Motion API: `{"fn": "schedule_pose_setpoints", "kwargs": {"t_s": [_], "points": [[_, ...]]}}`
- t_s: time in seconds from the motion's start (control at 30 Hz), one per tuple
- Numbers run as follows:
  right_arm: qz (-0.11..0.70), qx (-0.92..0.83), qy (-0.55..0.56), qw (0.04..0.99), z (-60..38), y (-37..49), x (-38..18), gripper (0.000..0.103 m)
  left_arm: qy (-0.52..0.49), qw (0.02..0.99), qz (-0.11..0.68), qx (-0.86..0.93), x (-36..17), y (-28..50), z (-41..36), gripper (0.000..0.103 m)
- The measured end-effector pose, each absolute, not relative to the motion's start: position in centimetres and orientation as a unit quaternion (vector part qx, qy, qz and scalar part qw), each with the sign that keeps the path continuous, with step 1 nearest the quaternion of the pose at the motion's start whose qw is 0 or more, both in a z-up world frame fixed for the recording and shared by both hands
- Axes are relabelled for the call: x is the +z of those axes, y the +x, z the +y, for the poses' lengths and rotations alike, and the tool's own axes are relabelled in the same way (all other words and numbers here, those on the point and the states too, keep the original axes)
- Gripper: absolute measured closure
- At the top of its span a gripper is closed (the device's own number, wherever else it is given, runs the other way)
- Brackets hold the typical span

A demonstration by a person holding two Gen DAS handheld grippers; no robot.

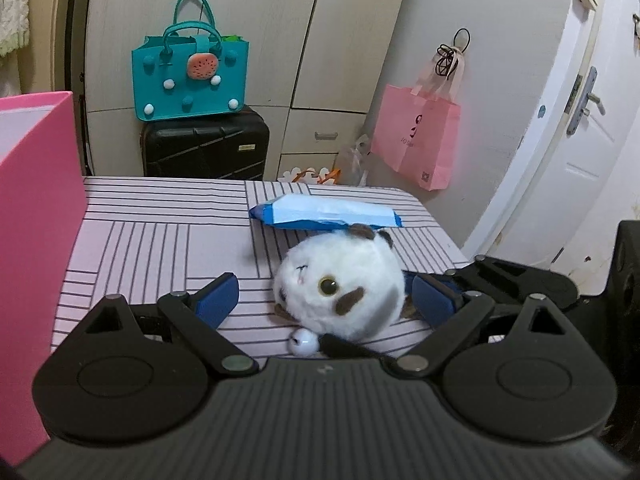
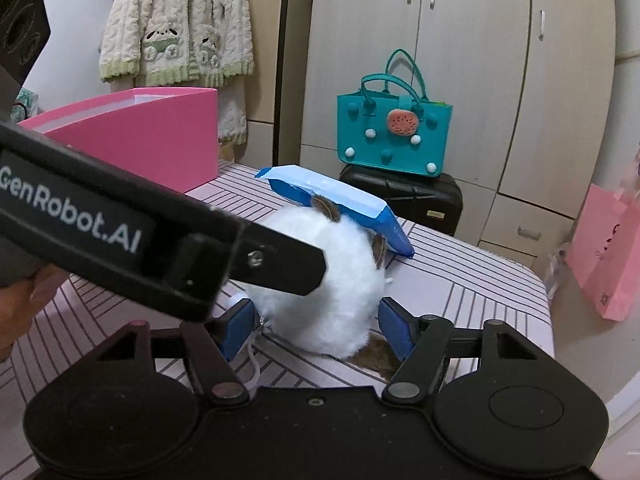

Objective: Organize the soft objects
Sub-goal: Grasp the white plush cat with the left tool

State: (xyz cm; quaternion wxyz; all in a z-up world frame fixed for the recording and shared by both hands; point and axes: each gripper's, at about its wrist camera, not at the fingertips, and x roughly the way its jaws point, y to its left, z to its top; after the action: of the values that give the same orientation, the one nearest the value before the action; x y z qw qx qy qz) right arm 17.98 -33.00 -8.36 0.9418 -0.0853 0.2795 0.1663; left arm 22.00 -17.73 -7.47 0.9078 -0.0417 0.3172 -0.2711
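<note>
I see my left gripper [image 1: 324, 296] spread wide around the plush toy [image 1: 340, 284], pads clear of the fur. My right gripper [image 2: 316, 326] brackets the same toy, jaws apart. The toy sits on the striped table [image 1: 160, 240]; a blue packet [image 1: 326, 214] lies just behind it, a pink box [image 2: 152, 140] further off.

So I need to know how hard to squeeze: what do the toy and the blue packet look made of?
Toy: fluffy white plush with brown patches, fuzzy outline, so probably soft stuffing. Blue packet: thin, smooth plastic film by its creases and sealed edge; contents unseen.
</note>
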Motion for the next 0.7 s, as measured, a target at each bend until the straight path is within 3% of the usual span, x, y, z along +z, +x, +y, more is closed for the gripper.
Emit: {"fn": "schedule_pose_setpoints", "kwargs": {"t_s": [0.43, 0.7], "points": [[0.281, 0.184, -0.072, 0.939, -33.3, 18.3, -8.4, 0.030, -0.090, 0.893, 0.344, -0.275, -9.0, 23.5, -18.2, 0.031], [0.289, 0.178, -0.067, 0.938, -32.9, 17.2, -8.1, 0.033, -0.102, 0.890, 0.348, -0.276, -9.4, 22.9, -17.8, 0.033]]}}
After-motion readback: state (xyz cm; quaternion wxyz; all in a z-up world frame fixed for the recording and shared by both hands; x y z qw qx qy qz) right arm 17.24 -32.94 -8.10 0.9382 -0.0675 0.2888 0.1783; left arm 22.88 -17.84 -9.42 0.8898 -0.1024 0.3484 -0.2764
